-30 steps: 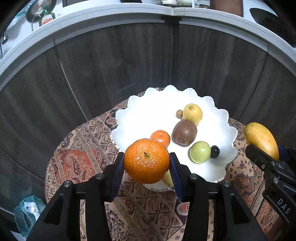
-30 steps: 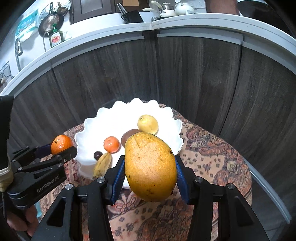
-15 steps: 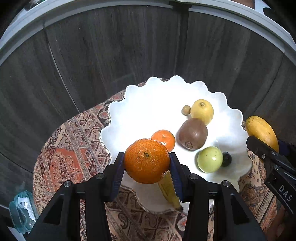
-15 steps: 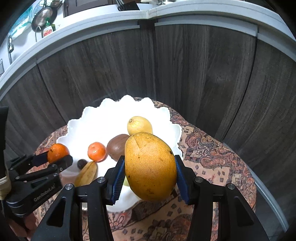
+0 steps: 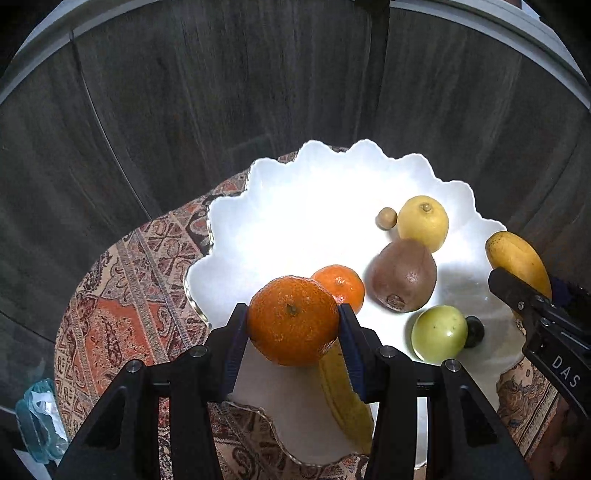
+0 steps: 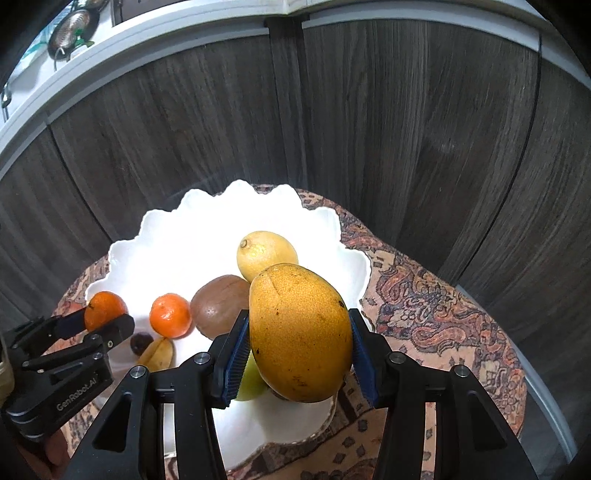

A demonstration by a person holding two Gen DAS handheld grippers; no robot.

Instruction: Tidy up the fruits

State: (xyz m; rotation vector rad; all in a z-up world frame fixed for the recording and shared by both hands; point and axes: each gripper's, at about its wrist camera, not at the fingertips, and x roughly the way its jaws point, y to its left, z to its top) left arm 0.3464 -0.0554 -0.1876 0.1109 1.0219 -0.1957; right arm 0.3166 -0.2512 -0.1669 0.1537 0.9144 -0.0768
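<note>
The left gripper (image 5: 293, 325) was pinching a large round orange (image 5: 293, 320) between its blue-padded fingers (image 5: 236, 343), holding it above the near left part of a white scalloped-edge ceramic platter (image 5: 280, 206). The right gripper (image 6: 300, 350) was clamped on a big yellow-orange mango (image 6: 300, 332), which hung over the platter's near right side.

The platter sat on a small round table covered with a patterned red, orange and beige woven cloth (image 5: 122, 295); the cloth showed on both sides of the platter and along its front edge. In the platter lay a small orange mandarin (image 5: 341, 286), a brown kiwi-like fruit (image 5: 404, 275) just beside it, a yellow lemon (image 5: 424, 221) touching the brown fruit's far side, a tiny round brown nut-like fruit (image 5: 386, 218) next to the lemon, a pale green round fruit (image 5: 439, 333), a small dark berry-like fruit (image 5: 474, 331) touching it, and a yellow banana (image 5: 345, 398) partly hidden under the left gripper.

Behind the table stood dark grey wood-grain cabinet panels (image 6: 369, 129), topped by a pale countertop edge (image 6: 110, 48). On the counter, at the upper left of the right wrist view, a metal strainer (image 6: 75, 26) was visible. Beside the table, low on the left, lay a crumpled clear bluish plastic bag (image 5: 37, 421).
</note>
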